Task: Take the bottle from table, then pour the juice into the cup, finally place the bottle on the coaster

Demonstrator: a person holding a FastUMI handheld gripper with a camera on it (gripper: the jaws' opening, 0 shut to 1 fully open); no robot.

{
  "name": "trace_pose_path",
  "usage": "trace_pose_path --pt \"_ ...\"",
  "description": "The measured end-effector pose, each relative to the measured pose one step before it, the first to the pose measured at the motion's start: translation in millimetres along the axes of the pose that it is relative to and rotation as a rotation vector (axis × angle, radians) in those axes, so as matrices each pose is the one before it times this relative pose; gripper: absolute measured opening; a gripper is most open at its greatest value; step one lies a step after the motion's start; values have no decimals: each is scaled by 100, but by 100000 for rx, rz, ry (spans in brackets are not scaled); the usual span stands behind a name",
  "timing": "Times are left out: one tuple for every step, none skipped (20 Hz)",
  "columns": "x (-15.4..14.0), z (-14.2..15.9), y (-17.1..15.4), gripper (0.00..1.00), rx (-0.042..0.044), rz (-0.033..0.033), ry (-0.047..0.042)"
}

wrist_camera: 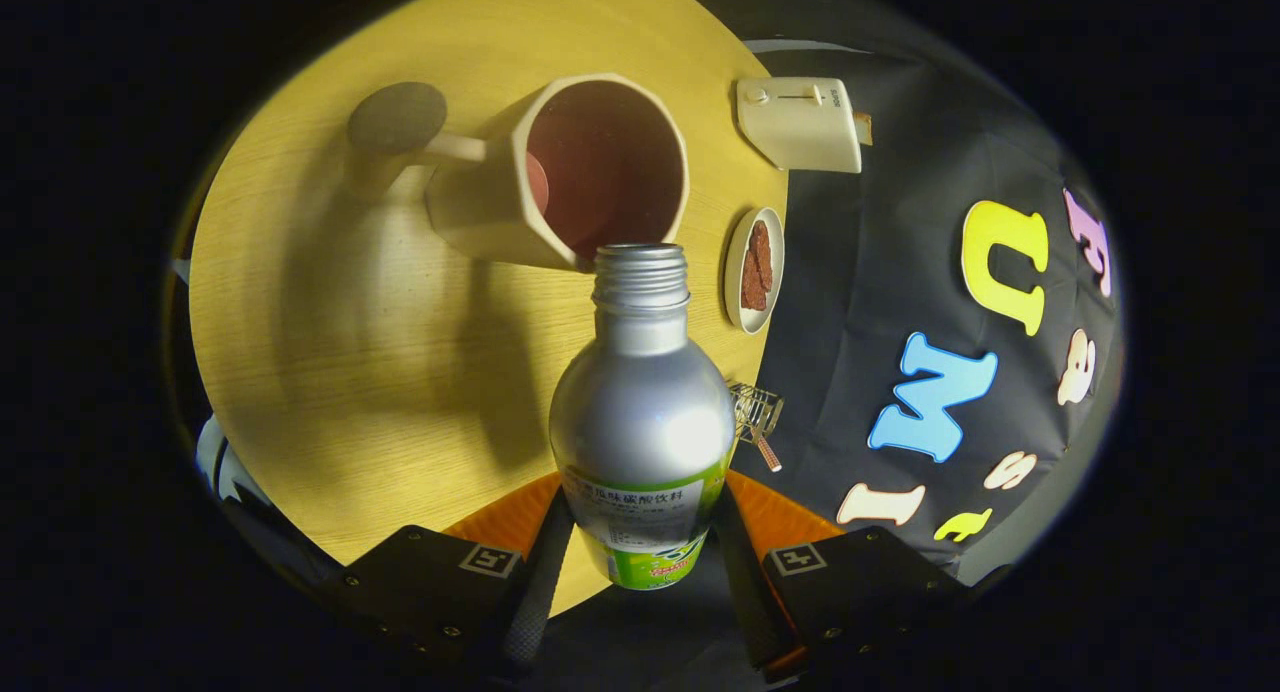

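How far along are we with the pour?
Done: the bottle is off the table, clamped between the gripper fingers. In hand: it is tipped with its open mouth at the rim of the cup; I cannot tell whether juice is flowing. Left: finish the pour, then stand the bottle on the coaster, which lies bare beyond the cup's handle.

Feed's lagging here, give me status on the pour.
Gripper shut on bottle, cap off, mouth at the cup rim. No juice stream visible. Nothing between bottle and cup; plate and toaster off to the side.
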State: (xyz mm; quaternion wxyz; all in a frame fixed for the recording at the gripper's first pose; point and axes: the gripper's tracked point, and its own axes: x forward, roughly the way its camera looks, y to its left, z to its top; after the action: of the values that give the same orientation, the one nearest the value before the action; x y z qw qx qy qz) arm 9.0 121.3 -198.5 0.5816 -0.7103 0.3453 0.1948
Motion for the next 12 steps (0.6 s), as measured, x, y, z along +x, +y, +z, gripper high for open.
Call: trace_pose_path --pt "-97 44 -189 76 -1376 -127 503" --pt "-83 60 -193 75 -1326 -54 552" --pt "61 -29 -173 75 -1111 -180 441" --pt "-12 -48 -242 75 -1369 154 636" --pt "-28 -77 -71 75 -1151 -66 177" --pt "-57 -48 -34 75 -995 181 493" --pt "19 -145 27 75 -728 208 418" --pt "17 -101 -54 75 -561 248 426" --pt "9 -69 11 75 -564 241 354" --pt "7 -5 -41 75 -503 232 368" --pt "47 -59 56 75 -384 160 368" --pt "-43 0 -124 75 -226 64 109"
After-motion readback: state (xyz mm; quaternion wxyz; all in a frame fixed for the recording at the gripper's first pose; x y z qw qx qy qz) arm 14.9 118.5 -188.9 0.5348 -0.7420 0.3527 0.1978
